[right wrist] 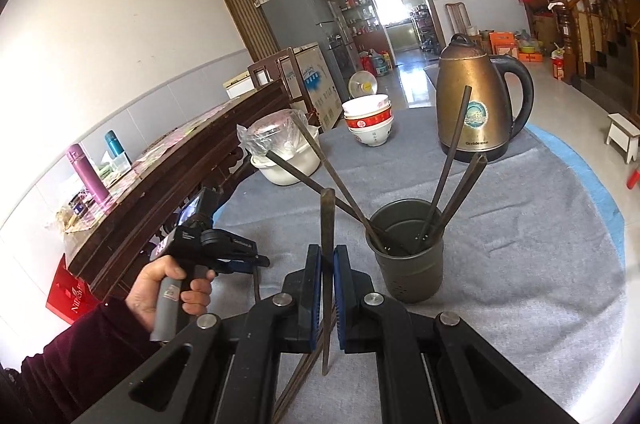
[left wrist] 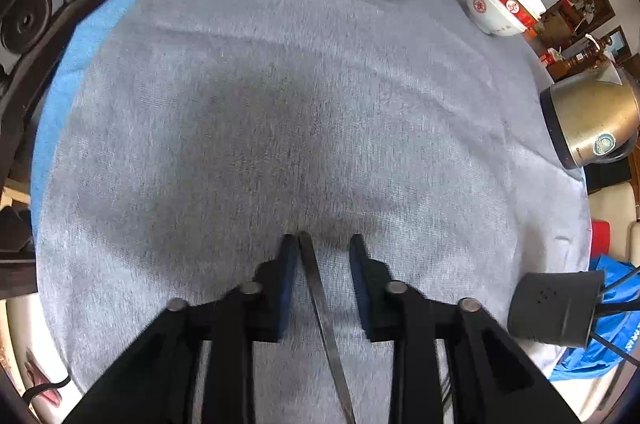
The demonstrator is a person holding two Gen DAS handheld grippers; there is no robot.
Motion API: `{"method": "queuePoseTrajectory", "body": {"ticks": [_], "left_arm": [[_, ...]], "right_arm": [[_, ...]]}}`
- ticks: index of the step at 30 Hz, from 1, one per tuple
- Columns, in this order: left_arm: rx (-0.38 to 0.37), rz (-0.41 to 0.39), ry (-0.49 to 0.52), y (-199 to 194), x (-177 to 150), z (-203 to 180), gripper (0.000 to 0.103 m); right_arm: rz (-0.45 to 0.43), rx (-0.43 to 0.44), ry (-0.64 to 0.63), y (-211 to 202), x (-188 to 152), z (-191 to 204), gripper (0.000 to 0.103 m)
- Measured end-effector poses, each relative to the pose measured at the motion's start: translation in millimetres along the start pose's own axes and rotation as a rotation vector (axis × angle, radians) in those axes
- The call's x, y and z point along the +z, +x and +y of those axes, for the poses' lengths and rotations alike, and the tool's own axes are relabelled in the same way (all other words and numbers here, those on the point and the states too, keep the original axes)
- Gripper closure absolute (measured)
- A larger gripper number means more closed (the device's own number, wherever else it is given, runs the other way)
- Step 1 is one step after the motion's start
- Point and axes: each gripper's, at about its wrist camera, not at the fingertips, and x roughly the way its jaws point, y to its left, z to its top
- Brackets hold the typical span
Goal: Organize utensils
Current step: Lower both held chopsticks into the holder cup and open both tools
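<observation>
My left gripper [left wrist: 324, 244] points down at the grey cloth [left wrist: 280, 104]. Its jaws stand apart. A dark chopstick [left wrist: 320, 304] lies between them against the left pad, clear of the right pad. The dark holder cup [left wrist: 556, 308] stands to its right. In the right wrist view my right gripper [right wrist: 328, 264] is shut on one upright chopstick [right wrist: 327, 224], just left of the holder cup [right wrist: 408, 264], which holds several slanted chopsticks. A hand [right wrist: 168, 288] holds the left gripper's handle at lower left; its fingertips are hidden there.
A bronze kettle [right wrist: 472, 104] stands behind the cup. Stacked red-and-white bowls [right wrist: 368, 120] and a white pot covered with plastic [right wrist: 288, 152] stand at the table's far side. A dark wooden cabinet [right wrist: 180, 160] borders the table's left. More chopsticks [right wrist: 296, 384] lie under the right gripper.
</observation>
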Motion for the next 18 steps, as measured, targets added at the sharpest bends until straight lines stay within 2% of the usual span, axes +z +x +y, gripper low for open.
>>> {"method": "queuePoseTrajectory", "body": {"ticks": [2,6,18], "left_arm": [[-0.007,0.002,0.004,0.6,-1.4,0.5,0.094],[-0.039,-0.058,0.023,-22.1,-8.1,2.6,0.095],[-0.199,-0.361,0.197,-180.0,-53.4,-31.1,0.098]], "right_arm": [[-0.002,0.000,0.001,0.0,0.5,0.9,0.096],[-0.022,-0.006,-0.010,-2.5,3.8,4.2,0.096],[-0.202,-0.039,-0.034,-46.4,38.9,8.8,0.096]]}}
